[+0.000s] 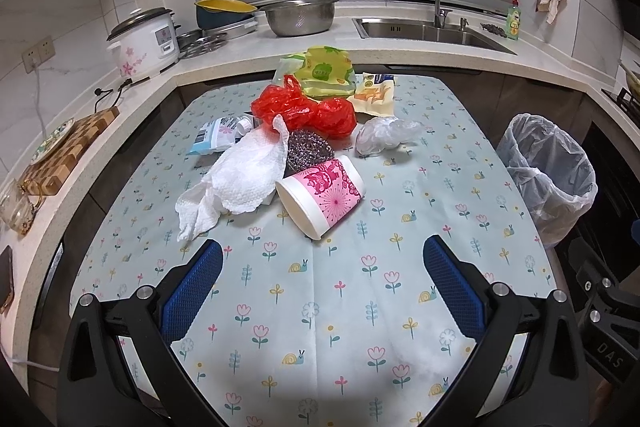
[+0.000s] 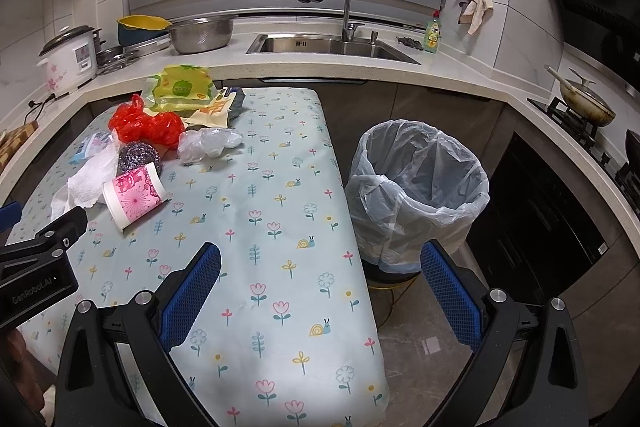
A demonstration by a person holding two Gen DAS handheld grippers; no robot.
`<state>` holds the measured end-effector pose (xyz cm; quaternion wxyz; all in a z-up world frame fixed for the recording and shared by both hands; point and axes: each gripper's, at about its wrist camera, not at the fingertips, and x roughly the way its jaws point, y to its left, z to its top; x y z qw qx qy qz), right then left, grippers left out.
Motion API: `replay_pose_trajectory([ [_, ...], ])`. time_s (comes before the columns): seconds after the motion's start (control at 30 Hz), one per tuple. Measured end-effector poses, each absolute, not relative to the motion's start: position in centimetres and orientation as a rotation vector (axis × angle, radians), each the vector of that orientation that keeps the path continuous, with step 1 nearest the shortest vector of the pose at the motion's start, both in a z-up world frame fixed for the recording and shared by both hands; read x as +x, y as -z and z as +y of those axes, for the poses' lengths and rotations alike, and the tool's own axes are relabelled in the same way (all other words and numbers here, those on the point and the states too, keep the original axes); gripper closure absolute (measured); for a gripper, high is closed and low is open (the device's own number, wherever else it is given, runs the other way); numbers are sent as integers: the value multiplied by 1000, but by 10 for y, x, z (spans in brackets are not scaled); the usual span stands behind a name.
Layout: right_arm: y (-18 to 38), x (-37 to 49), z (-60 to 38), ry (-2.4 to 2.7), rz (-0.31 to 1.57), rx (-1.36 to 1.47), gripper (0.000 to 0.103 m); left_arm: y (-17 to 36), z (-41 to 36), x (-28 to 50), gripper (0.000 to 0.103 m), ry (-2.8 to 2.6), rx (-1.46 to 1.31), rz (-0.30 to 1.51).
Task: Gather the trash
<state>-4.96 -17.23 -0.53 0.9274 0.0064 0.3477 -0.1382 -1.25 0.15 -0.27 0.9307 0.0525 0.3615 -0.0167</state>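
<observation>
Trash is lying heaped at the table's twelve o'clock end: one paper cup, one paper towel, one steel scourer, one red bag, one clear bag, several wrappers. It is all looking light and crushable; the cup's rim is offering the firmest hold. Left gripper and right gripper are both hovering with fingers spread wide, holding nothing. The lined bin is waiting at three o'clock.

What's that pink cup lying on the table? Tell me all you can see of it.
The paper cup is white with a pink band printed in darker pink patterns. It lies tipped on its side on the flowered tablecloth, open mouth toward the camera, apparently empty. A crumpled white paper towel touches its rim, and a steel scouring ball sits just behind. Neither gripper touches it.
</observation>
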Motion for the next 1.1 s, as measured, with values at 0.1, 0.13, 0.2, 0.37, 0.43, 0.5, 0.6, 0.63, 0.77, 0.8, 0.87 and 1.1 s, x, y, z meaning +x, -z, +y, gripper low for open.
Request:
replay_pose_trajectory([
  [0.1,5,-50,-173,283,713,14,7,4,3,-13,7,31,104,743],
  [0.13,5,-49,-172,284,714,14,7,4,4,-14,7,30,102,745],
  [0.2,5,-49,-171,283,714,13,7,5,6,-13,7,28,96,748],
  [0.37,6,-48,-168,280,718,6,7,5,12,-10,7,23,82,756],
  [0.43,6,-47,-165,276,720,1,7,5,15,-8,7,21,77,758],
  [0.5,6,-45,-162,273,723,-7,7,5,17,-7,7,20,71,762],
  [0.6,7,-41,-158,269,726,-14,7,5,21,-5,7,18,64,763],
  [0.63,7,-40,-156,269,726,-15,7,5,22,-4,7,17,63,764],
  [0.77,7,-38,-155,269,726,-17,7,7,28,-1,7,23,52,771],
  [0.8,8,-38,-155,267,726,-15,7,7,30,0,7,29,47,774],
  [0.87,8,-35,-154,264,728,-13,7,8,37,4,7,37,37,773],
  [1.1,21,-12,-135,204,769,8,7,16,81,25,7,-25,-31,788],
])
